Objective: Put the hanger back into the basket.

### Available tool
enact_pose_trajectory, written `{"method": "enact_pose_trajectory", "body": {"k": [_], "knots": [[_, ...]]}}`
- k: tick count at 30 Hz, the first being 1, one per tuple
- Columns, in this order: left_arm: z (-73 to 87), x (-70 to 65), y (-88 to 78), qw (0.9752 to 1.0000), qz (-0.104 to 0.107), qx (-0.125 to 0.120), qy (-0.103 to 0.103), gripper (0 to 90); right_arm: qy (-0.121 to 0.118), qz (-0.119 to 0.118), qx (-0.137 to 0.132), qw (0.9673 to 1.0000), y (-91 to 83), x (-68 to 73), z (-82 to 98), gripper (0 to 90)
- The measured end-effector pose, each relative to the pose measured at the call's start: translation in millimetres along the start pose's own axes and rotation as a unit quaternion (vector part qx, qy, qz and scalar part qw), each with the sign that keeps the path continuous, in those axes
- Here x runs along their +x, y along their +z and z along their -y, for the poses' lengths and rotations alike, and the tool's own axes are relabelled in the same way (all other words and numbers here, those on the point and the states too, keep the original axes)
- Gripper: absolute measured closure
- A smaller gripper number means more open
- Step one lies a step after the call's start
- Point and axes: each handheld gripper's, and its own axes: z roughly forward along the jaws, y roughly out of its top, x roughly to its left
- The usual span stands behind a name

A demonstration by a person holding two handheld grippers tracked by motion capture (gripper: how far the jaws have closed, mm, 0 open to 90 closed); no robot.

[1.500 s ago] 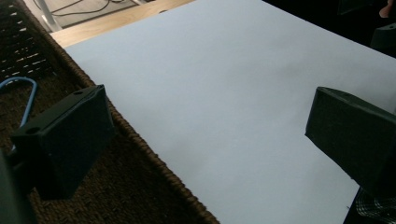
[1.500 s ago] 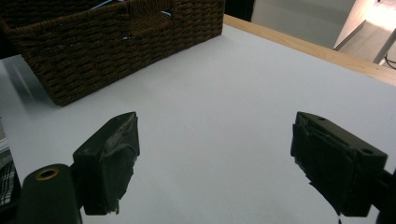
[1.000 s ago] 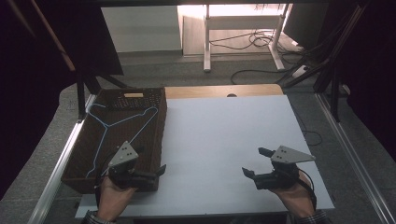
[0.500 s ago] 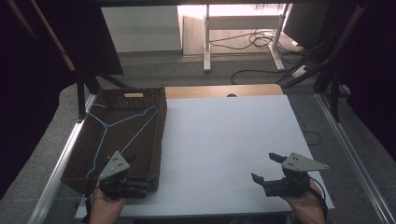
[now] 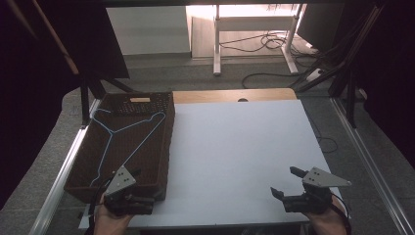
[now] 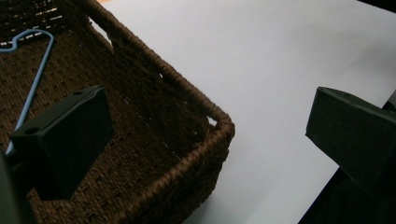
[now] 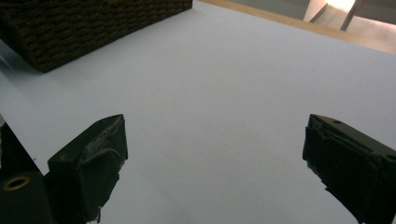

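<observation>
the blue wire hanger (image 5: 119,139) lies flat inside the brown woven basket (image 5: 163,147), its hook toward the basket's far end, at the left side of the white counter (image 5: 235,147). the left tool (image 5: 142,188) hangs at the basket's near right corner, held in a hand (image 5: 111,223) at the counter's near edge, its 2 jaws wide apart: in the left tool's own view 1 jaw sits above the basket's woven floor just beside the hanger's blue wire (image 6: 32,88) and the other over bare counter outside the rim (image 6: 187,88). the right tool (image 5: 286,183) hovers well to the right of the basket over bare counter, jaws spread and holding nothing.
</observation>
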Motion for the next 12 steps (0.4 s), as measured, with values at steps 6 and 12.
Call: {"method": "enact_pose_trajectory", "body": {"k": [6,12], "knots": [[4.7,1.1,1.1,1.0,-0.007,0.004,-0.002,0.7,0.005,0.003,0.015,0.9999,0.0,-1.7,5.4,6.5],[5.5,2.5,2.5,0.9999,-0.009,0.004,-0.003,0.7,-0.004,0.004,0.025,0.9997,3.7,-0.6,6.5,6.5]]}}
